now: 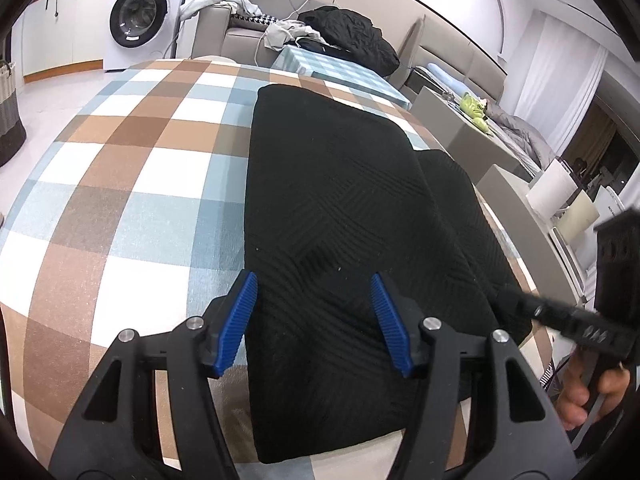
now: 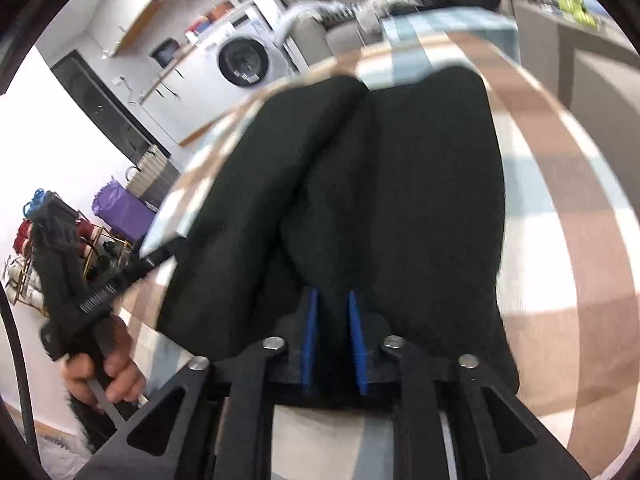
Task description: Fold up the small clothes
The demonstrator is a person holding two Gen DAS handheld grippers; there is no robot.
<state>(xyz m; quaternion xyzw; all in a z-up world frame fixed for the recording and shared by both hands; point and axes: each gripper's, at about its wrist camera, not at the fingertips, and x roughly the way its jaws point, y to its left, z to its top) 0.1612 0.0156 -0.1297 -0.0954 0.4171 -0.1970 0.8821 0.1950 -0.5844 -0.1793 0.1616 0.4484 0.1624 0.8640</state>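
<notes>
Checked cloth in brown, blue and white covers the table, and behind it stand a washing machine and a grey sofa piled with clothes. From the left wrist view, a black textured garment lies flat on the right half of the table, folded lengthwise so that one layer overlaps another along its right side. Over the garment's near left part sits the left hand-held gripper, its blue pads well apart, the left one over the garment's left edge and nothing pinched between them. At the right edge a person's hand grips the black handle of the other tool. From the right wrist view, blurred, the same black garment fills the middle of the frame and stretches away toward the washing machine. Its near edge runs into the right hand-held gripper, whose blue pads stand close together with a bunch of the black fabric clamped between them. At the lower left a hand holds the left tool's handle.
</notes>
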